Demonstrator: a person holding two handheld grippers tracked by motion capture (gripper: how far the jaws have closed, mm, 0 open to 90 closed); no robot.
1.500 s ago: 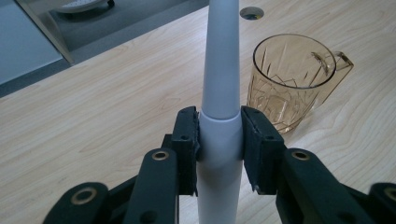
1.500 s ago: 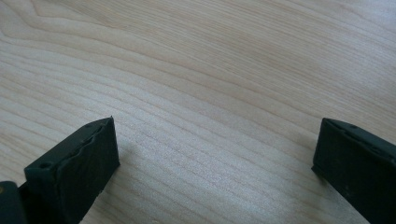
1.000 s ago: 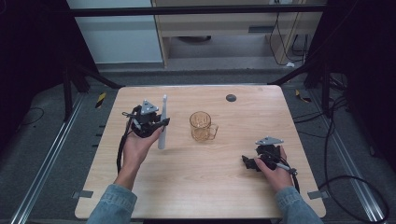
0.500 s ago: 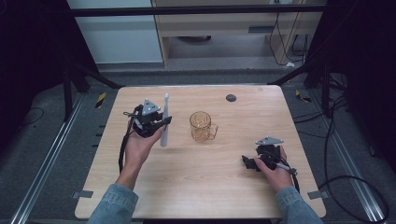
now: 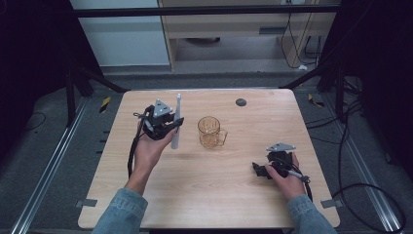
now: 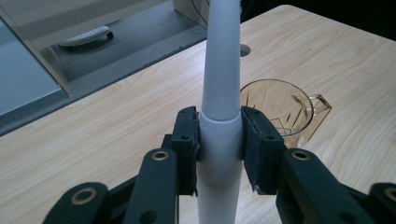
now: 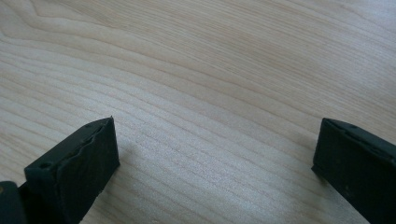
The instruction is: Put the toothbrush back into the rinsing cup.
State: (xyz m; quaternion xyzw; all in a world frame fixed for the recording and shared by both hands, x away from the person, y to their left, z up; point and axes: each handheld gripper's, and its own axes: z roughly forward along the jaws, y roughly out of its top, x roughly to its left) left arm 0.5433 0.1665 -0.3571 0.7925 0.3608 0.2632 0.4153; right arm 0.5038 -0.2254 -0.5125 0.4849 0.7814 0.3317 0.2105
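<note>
A person's left hand holds my left gripper (image 5: 169, 128) above the left half of the wooden table (image 5: 234, 195). It is shut on a white tapered handle (image 5: 176, 122) that stands nearly upright. In the left gripper view both pads (image 6: 187, 140) press the handle (image 6: 220, 93) at its wider lower part. A clear amber glass mug (image 5: 210, 132) stands just right of it at the table's middle, handle to the right, and appears beyond the jaws as the mug (image 6: 275, 107). My right gripper (image 5: 258, 169) rests low at the table's right front, its jaws (image 7: 215, 158) wide apart over bare wood.
A dark round grommet (image 5: 240, 102) sits near the table's far edge. Black cables trail from both grippers. Beyond the table stand a cabinet (image 5: 219, 29) and metal frame legs, with floor rails at the left and right.
The left gripper with the white handle has drifted slightly to the right, toward the mug. The right gripper has stayed where it was.
</note>
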